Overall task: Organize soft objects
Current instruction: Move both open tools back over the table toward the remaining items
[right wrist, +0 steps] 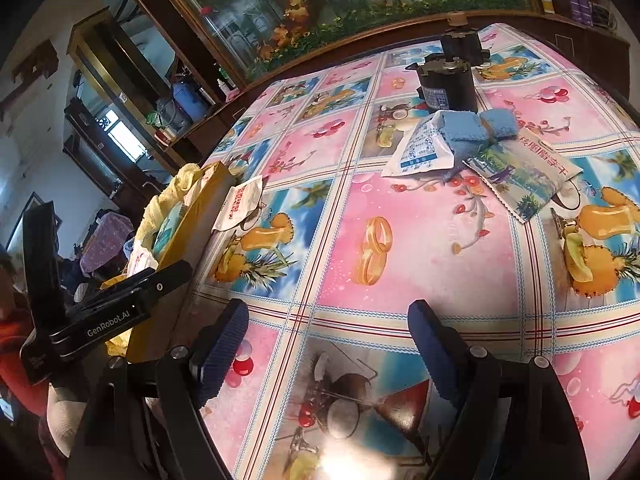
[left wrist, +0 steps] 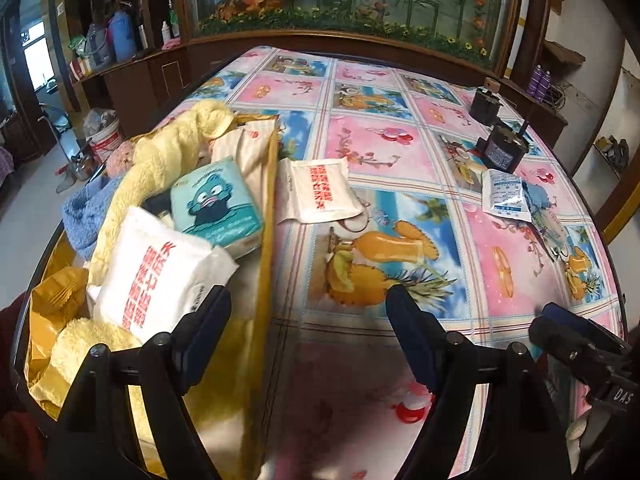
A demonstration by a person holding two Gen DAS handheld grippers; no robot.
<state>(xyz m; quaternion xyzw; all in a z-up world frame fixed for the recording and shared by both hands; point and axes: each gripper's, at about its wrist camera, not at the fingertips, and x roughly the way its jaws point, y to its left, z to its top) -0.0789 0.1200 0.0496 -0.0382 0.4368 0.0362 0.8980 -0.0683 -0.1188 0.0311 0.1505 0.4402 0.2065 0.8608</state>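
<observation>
A yellow box (left wrist: 269,216) at the table's left edge holds a yellow towel (left wrist: 168,152), a teal tissue pack (left wrist: 216,204) and a white tissue pack (left wrist: 160,276). A flat white packet (left wrist: 320,190) lies just right of the box. Far right lie a white-blue sachet (right wrist: 420,148), a blue cloth (right wrist: 476,128) and a scenic flat packet (right wrist: 524,176). My left gripper (left wrist: 308,332) hovers open over the box's near corner, holding nothing. My right gripper (right wrist: 328,348) hangs open and empty above the table's near part.
Two black motor-like cylinders (right wrist: 448,80) stand at the back right of the patterned tablecloth (right wrist: 400,248). A blue towel (left wrist: 86,216) lies left of the box. A dark wooden cabinet with a fish tank (left wrist: 340,0) runs behind the table. A person's sleeve (right wrist: 24,360) shows at left.
</observation>
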